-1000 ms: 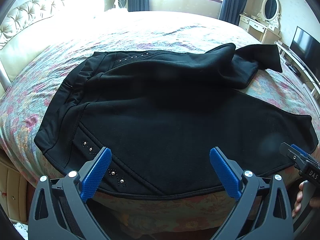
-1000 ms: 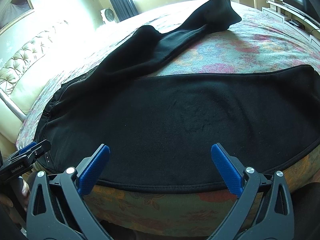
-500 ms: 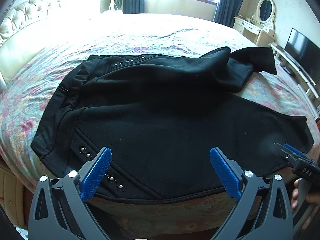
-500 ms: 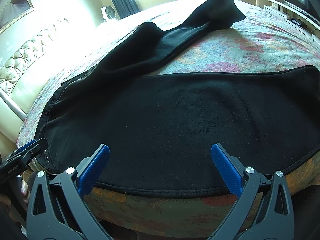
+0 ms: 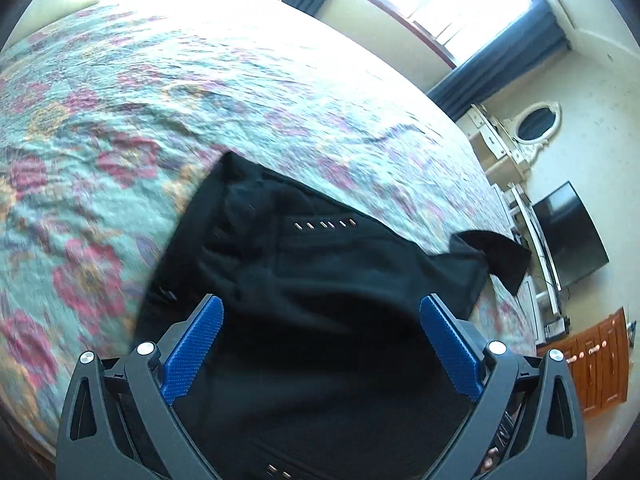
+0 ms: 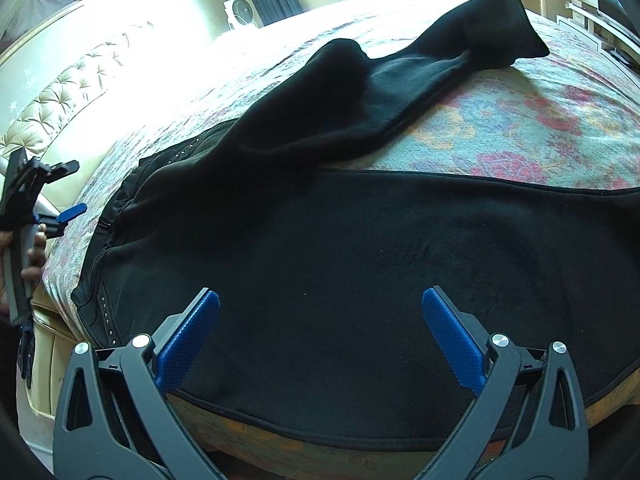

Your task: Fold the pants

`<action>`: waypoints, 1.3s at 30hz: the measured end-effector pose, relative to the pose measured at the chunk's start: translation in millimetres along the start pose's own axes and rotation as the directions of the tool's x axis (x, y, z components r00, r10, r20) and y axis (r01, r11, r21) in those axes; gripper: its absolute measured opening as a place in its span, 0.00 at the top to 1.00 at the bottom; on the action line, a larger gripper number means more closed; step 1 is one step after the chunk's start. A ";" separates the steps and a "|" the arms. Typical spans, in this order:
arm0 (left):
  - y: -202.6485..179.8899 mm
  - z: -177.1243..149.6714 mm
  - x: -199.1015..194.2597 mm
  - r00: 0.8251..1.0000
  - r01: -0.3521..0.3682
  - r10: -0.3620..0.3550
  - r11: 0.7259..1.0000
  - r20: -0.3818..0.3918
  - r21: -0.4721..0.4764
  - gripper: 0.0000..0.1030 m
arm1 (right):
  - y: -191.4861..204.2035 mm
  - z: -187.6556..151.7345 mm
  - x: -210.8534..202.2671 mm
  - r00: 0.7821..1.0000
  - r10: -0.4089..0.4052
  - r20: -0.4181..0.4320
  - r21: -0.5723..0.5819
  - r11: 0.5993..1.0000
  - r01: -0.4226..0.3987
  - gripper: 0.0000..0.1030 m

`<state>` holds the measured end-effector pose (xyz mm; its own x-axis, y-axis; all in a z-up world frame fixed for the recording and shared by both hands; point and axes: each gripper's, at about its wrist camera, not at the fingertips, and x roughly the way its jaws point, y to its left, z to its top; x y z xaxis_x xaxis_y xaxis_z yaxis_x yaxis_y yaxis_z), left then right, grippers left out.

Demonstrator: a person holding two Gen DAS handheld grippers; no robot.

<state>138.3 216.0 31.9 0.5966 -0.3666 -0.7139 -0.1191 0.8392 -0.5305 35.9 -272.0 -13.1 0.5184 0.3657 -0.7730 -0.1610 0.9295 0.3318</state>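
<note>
Since both your left gripper (image 5: 320, 344) and right gripper (image 6: 320, 336) hover with jaws released, the pants (image 6: 340, 248) sprawling mid-frame across the bed (image 6: 560, 120), I'd grab that rumpled upper-right leg (image 6: 400, 92) first and flatten it.

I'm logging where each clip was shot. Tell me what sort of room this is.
A bedroom, most likely in a home. Black pants lie on a large bed with a floral bedspread and a tufted headboard; a dressing table with an oval mirror and a television line the wall.
</note>
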 end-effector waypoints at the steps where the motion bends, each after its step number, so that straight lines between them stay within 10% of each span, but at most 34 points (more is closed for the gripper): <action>1: 14.7 15.1 6.3 1.000 0.003 -0.003 1.000 -0.002 -0.007 0.05 | 2.2 1.8 2.7 1.000 0.006 -0.006 -0.003 1.000 -0.006 0.02; 10: 95.7 76.1 97.9 0.966 0.158 -0.199 0.959 -0.163 -0.236 0.05 | 14.9 15.5 27.8 0.998 0.022 -0.066 -0.023 0.999 -0.024 0.02; 16: 78.2 85.9 122.7 0.959 0.185 -0.215 0.969 -0.187 -0.165 0.07 | 8.7 26.4 40.6 0.990 0.073 -0.117 -0.002 0.997 -0.073 0.02; 19: 73.4 87.0 134.1 0.962 0.132 -0.151 0.987 -0.229 -0.096 0.70 | 7.3 40.6 42.8 0.986 0.123 -0.116 -0.002 0.992 -0.124 0.02; 28: 88.5 87.0 147.0 0.955 0.122 -0.149 0.985 -0.256 -0.121 0.76 | 23.2 172.5 53.3 0.937 0.329 -0.116 -0.202 0.916 -0.346 0.02; 39: 84.4 90.2 148.2 0.952 0.067 -0.083 0.996 -0.296 -0.065 0.81 | 28.6 273.3 180.9 0.879 0.037 -0.475 -0.489 0.819 -0.299 0.02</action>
<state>288.2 268.7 -77.5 0.3431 -0.5375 -0.7703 -0.1306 0.7849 -0.6057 354.6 -192.3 4.3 0.0511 0.3786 -0.9242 -0.6977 0.6756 0.2382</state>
